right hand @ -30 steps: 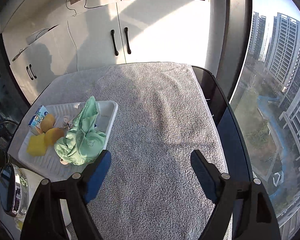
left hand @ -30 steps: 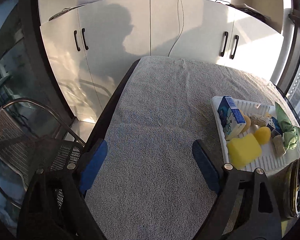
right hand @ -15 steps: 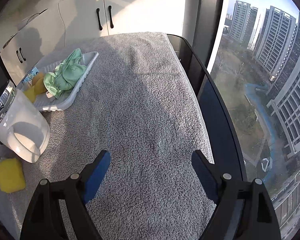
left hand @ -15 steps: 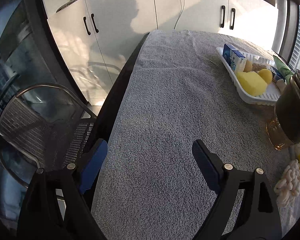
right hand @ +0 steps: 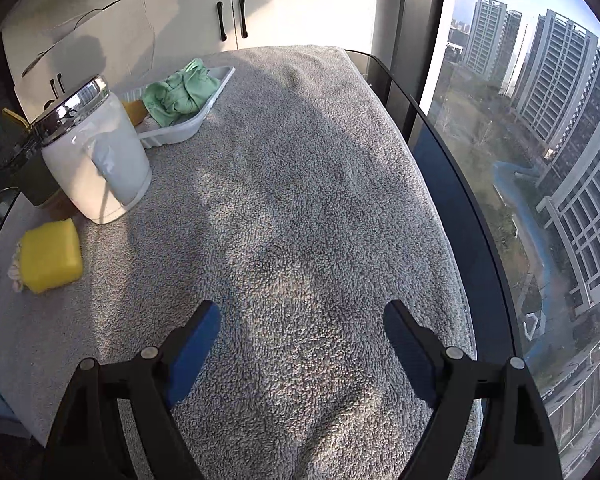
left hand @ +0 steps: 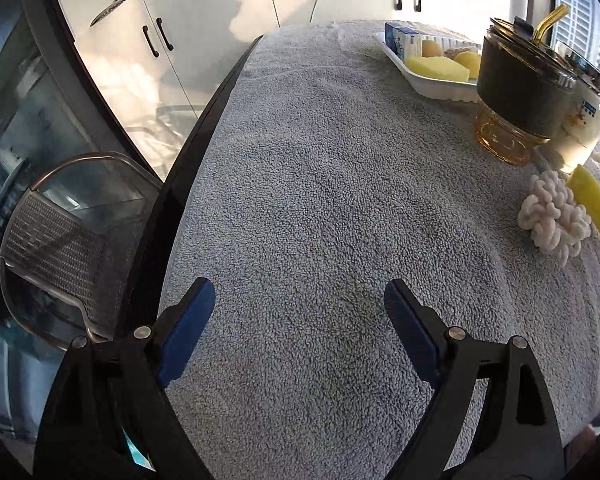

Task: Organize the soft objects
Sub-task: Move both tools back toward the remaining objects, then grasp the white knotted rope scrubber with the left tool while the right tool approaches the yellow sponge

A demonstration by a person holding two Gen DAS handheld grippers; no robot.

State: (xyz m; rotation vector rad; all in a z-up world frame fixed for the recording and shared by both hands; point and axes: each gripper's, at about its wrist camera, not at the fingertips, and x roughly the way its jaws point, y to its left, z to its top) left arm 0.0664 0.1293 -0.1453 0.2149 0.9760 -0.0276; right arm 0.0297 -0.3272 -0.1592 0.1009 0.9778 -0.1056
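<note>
Both grippers positioned above the grey towel [left hand: 320, 200].
Left gripper [left hand: 296, 312] and right gripper [right hand: 302, 328] are held apart, empty.

Left gripper [left hand: 296, 312] at bottom of frame, blue pads spread wide over bare grey towel [left hand: 320, 208], nothing between them. Upper right: white tray [left hand: 432, 80] with yellow sponge [left hand: 438, 69] and blue carton [left hand: 398, 38]; dark tumbler [left hand: 520, 96] just below it. Right edge: cream knotted rope piece [left hand: 554, 216] touching a second yellow sponge [left hand: 594, 202]
</note>
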